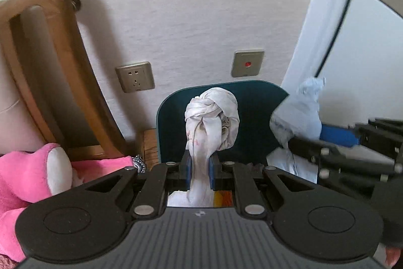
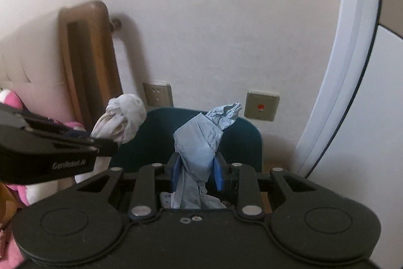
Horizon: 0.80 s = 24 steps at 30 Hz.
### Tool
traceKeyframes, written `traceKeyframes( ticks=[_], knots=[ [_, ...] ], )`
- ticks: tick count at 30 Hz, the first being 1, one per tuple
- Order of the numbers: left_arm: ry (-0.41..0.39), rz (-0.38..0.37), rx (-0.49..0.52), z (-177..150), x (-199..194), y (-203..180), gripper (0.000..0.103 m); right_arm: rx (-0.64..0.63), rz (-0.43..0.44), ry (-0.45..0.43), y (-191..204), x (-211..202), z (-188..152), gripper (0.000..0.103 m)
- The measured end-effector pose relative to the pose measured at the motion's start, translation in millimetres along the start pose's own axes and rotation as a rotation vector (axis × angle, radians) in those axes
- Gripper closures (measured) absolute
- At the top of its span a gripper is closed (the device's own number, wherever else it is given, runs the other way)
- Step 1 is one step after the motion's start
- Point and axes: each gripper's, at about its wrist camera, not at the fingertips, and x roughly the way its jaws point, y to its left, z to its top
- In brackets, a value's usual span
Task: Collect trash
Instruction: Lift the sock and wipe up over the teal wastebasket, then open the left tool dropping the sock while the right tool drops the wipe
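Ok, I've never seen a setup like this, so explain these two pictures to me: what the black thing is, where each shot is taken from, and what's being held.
There is no robot here. A person carries a hand-held two-finger gripper in each hand, and each has a wide-angle camera looking forward along its fingers. The black shape at the bottom of each picture is that gripper's own body.

The left-hand camera's picture shows the left gripper shut on a knotted white rag. The other gripper reaches in at the right edge.

The right-hand camera's picture shows the right gripper shut on a crumpled blue paper, with the left gripper coming in from the left.

Behind both stands a dark teal chair against a white wall with a socket and a red-dot switch. At the left are a wooden headboard and something pink and plush.
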Motion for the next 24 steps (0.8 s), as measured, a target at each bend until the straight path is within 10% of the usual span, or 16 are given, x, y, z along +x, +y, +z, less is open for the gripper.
traceKeyframes(
  ticks=[20,24],
  knots=[
    [0.252,-0.015,0.073,-16.9,96.3,-18.7,0.09,-0.13,-0.047,0.235,13.3,76.1,-29.9,0.071],
    [0.271,-0.048,0.048,-20.4,98.1,-16.8,0.067,-0.125,-0.039,0.225,11.1,69.2,-31.7,0.067]
  ],
)
